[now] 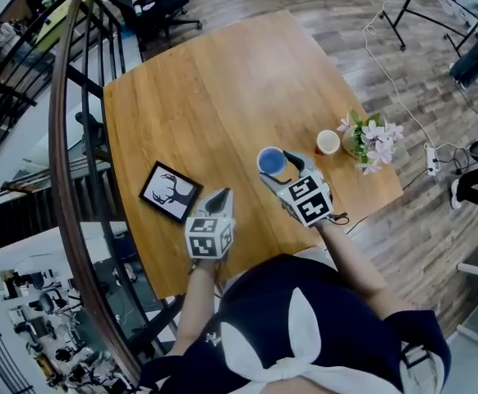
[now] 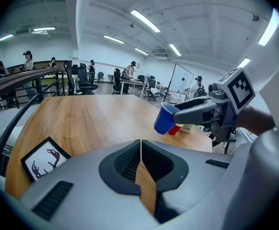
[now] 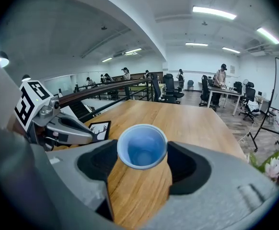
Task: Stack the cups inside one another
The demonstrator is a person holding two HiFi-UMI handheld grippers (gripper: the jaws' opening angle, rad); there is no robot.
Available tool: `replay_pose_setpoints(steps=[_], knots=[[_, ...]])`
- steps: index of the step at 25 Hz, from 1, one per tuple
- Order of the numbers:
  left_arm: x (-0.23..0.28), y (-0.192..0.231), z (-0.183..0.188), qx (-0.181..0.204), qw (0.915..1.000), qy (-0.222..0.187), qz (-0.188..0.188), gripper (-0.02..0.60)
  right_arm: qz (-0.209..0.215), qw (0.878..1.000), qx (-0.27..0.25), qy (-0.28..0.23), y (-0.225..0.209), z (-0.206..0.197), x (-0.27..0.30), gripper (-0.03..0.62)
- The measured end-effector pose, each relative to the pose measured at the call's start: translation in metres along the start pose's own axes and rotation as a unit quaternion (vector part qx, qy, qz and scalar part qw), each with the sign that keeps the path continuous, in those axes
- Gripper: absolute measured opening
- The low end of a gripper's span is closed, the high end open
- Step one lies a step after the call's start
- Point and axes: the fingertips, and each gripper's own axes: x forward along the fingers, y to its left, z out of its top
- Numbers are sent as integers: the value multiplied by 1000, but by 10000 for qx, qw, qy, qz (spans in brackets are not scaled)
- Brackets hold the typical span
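Holding the blue cup (image 3: 142,146) in the right gripper (image 1: 278,171): fingers spread wide and clamped on its two sides just below the rim, open mouth facing back up the gripper. From the left gripper view, tilted, base down and away from the fingers, apparently clear of the tabletop (image 1: 214,89). Left gripper (image 2: 140,146) empty, fingers pressed together with only a thin seam at the tips, hovering over the near part of the tabletop, to the left of the right gripper and apart from it. Red cup (image 1: 328,142) with a pale inside, upright on the tabletop beyond the blue one, near the right edge, not touching it. Just beside that, a pot of pink and white flowers (image 1: 372,140). Framed deer picture (image 1: 170,192) flat on the wood to the left of the left gripper, near it but apart. Can't tell whether more cups sit nested in the red one. Wood floor (image 1: 436,72) past the right edge, curved railing (image 1: 58,138) on the left. People at desks in the background of both gripper views, too small for detail.
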Motion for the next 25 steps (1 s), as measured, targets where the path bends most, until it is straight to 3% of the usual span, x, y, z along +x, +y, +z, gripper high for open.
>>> replay_pose_setpoints(steps=[10,25], knots=[[10,-15,0,116,9997,68,-194,26,-695,9970,329,-100,-60,-8,-32,319],[20,-32,2,178,9992,167,-301,26,-1736,9809,857,-177,-157,-30,-92,321]])
